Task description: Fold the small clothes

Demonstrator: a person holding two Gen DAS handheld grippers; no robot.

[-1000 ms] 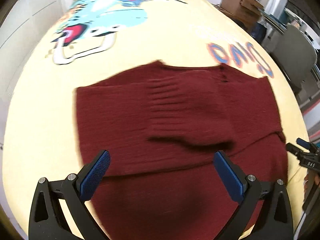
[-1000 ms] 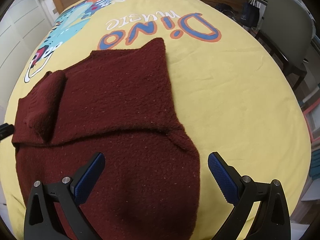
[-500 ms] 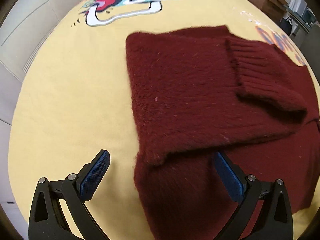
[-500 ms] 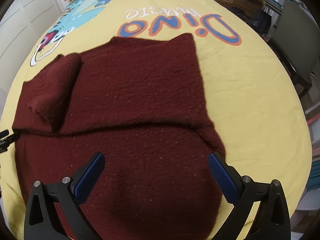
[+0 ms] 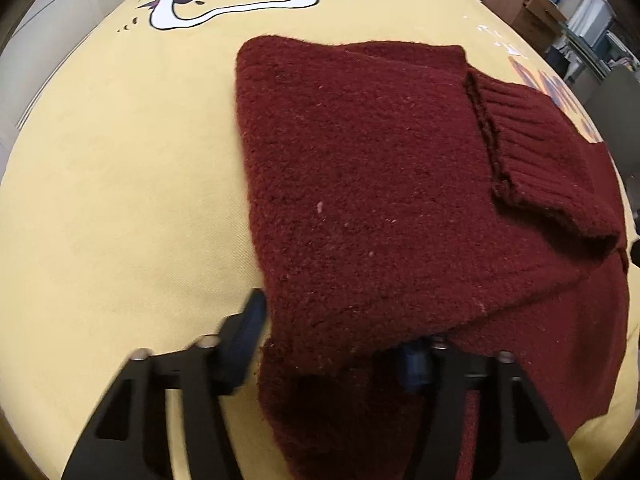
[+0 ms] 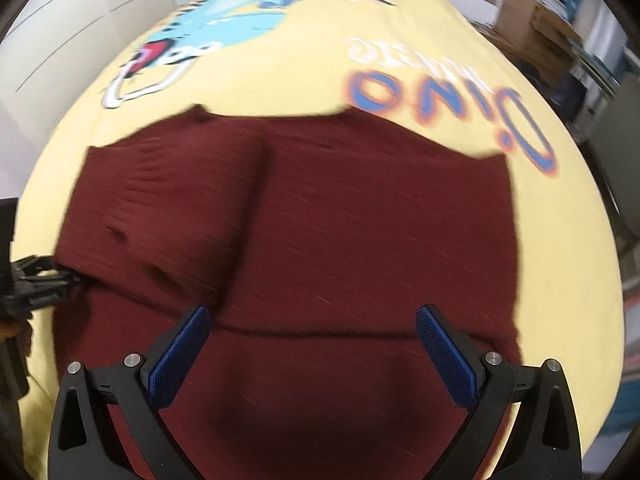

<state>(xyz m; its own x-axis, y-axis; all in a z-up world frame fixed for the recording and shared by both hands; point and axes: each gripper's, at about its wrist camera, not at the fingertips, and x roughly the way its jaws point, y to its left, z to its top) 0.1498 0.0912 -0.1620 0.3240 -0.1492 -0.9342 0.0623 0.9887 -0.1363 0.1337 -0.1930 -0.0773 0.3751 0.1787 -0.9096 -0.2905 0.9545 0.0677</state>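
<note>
A maroon knit sweater (image 5: 380, 184) lies partly folded on the yellow dinosaur bedspread (image 5: 120, 200), a ribbed cuff (image 5: 536, 160) laid across its top layer. My left gripper (image 5: 332, 348) is at the sweater's near left edge and its jaws are closing. The fabric bunches between them, the left pad touches the edge, and the right finger is half hidden under the folded layer. In the right wrist view my right gripper (image 6: 312, 344) hangs open above the sweater (image 6: 340, 220), with nothing between its fingers. The left gripper (image 6: 36, 280) shows at that frame's left edge.
Bare bedspread (image 6: 304, 76) with a cartoon print stretches beyond the sweater and to its left. Cardboard boxes (image 6: 536, 28) and a chair (image 6: 616, 152) stand off the bed's right side. White panelled doors (image 6: 60, 20) are on the left.
The left jaws have closed in around the sweater's near left edge, lifting the fabric. The right gripper has swept sideways over the sweater toward its middle, still open.
</note>
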